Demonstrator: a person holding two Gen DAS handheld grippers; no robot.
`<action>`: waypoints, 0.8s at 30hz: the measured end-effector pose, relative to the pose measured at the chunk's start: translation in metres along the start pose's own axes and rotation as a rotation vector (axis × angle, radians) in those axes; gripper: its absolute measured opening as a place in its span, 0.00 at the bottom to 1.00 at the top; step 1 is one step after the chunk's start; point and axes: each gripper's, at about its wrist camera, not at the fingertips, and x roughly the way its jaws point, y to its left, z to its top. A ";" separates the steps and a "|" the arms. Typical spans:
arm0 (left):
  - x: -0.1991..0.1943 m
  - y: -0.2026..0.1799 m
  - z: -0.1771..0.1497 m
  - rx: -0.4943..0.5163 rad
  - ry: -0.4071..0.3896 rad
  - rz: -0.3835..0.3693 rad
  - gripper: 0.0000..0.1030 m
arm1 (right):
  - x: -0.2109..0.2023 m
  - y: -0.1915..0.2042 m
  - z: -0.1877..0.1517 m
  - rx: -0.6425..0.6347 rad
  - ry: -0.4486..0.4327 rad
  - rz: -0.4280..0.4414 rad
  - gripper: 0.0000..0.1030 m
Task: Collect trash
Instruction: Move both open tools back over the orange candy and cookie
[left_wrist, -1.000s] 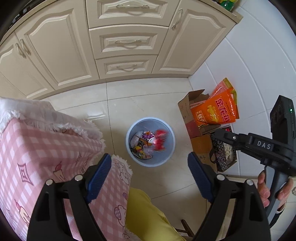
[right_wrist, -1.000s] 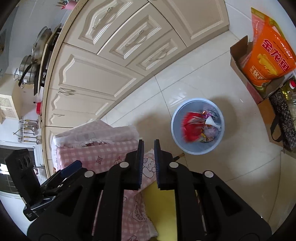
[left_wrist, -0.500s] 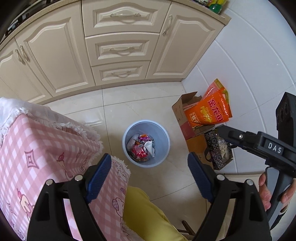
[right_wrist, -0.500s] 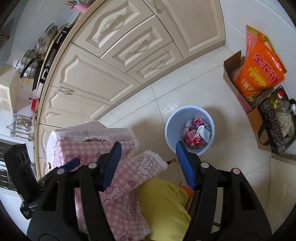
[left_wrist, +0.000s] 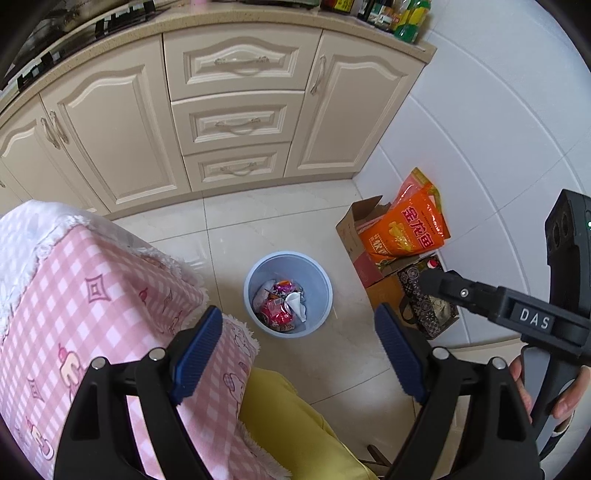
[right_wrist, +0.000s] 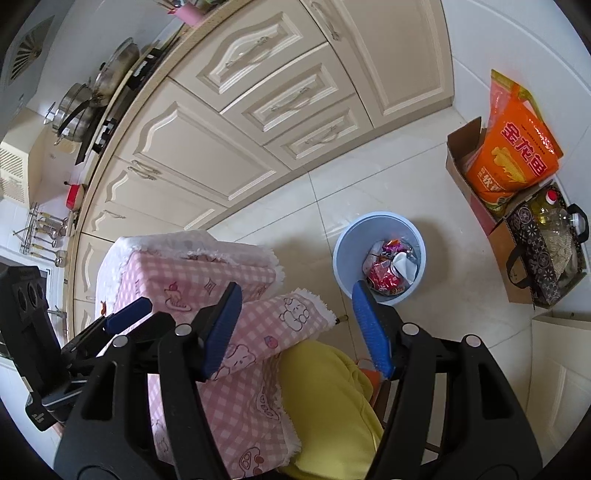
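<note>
Right gripper (right_wrist: 297, 325) wide apart now, wrappers (right_wrist: 388, 269) settled inside bin (right_wrist: 343, 251)

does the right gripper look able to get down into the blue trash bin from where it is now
Probably yes. The right gripper is open and empty above the blue trash bin, whose mouth is uncovered. The pink checked cloth hangs to one side, not over the bin. It would need to descend well down.

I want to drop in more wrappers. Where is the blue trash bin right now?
The blue trash bin stands on the floor tiles, centre of the left wrist view, between the pink checked cloth on its left and the cardboard box on its right.
</note>
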 end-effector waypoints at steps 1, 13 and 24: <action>-0.005 -0.001 -0.003 0.003 -0.009 0.002 0.80 | -0.003 0.004 -0.003 -0.008 -0.005 0.000 0.61; -0.058 0.020 -0.035 -0.028 -0.100 0.013 0.80 | -0.027 0.057 -0.037 -0.113 -0.043 0.030 0.64; -0.108 0.072 -0.070 -0.122 -0.181 0.055 0.80 | -0.015 0.128 -0.060 -0.249 -0.016 0.047 0.67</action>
